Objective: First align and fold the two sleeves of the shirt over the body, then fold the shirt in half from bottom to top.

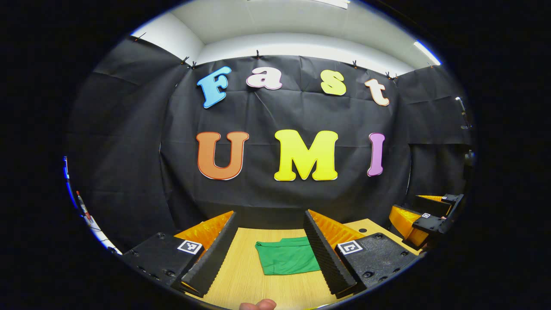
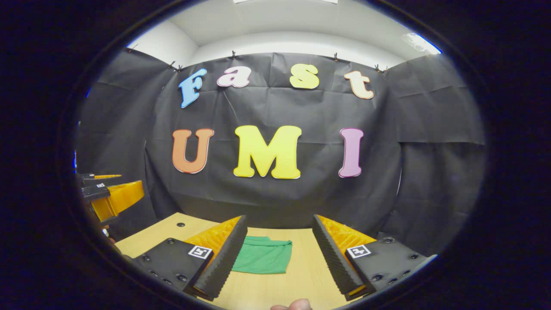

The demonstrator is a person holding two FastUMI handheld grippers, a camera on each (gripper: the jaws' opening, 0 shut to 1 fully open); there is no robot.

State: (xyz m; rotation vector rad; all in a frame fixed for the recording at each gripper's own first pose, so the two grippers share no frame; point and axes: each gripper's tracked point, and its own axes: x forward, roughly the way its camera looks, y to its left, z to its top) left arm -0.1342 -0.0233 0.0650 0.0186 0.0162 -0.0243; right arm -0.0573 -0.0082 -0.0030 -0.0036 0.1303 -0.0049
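A green shirt [image 1: 287,257] lies folded into a compact rectangle on the wooden table [image 1: 241,275], seen between the fingers in the left gripper view. In the right gripper view the same green shirt [image 2: 262,257] lies ahead and a bit to the left. My left gripper [image 1: 269,286] is held above the table, open, with nothing between its fingers. My right gripper [image 2: 277,290] is also open and empty, raised over the table. The other gripper [image 1: 430,217] appears off to the right in the left gripper view, and at the left edge [image 2: 107,193] in the right gripper view.
The black cloth wall [image 1: 280,189] closes the booth behind the table. A small dark hole [image 2: 181,224] marks the tabletop at the left. A fingertip [image 1: 257,305] shows at the bottom edge.
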